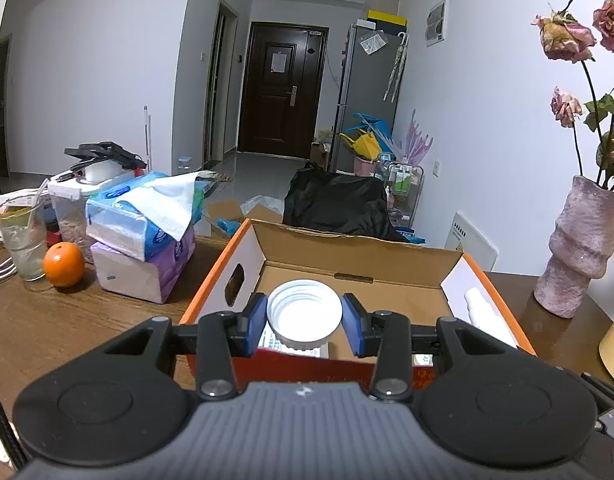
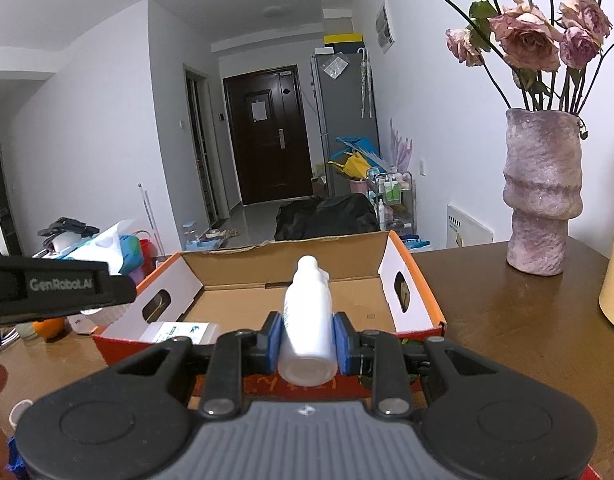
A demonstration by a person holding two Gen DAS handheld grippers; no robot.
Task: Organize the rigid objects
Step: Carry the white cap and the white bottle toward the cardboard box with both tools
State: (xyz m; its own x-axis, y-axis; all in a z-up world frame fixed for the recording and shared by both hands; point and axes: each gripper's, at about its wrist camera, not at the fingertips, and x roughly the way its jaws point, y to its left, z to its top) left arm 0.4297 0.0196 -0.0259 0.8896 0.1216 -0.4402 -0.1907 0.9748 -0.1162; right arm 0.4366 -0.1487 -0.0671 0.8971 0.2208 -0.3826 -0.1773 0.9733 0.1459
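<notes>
**Both hands loaded over the box**

My left gripper (image 1: 303, 322) has its jaws closed on a round white plastic lid (image 1: 304, 315), hollow side facing me, above the near left of the open orange-and-white cardboard box (image 1: 223, 256) on the brown wooden tabletop (image 1: 67, 320). My right gripper (image 2: 307, 344) has its jaws clamped tight around a white plastic spray bottle (image 2: 307, 320), nozzle pointing far, over the box's near edge.

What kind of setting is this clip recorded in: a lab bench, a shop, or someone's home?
Most likely a lived-in flat. A wooden table carries tissue packs, an orange and a vase of dried roses, and behind it a hallway leads to a dark entrance door with a fridge beside it.
</notes>
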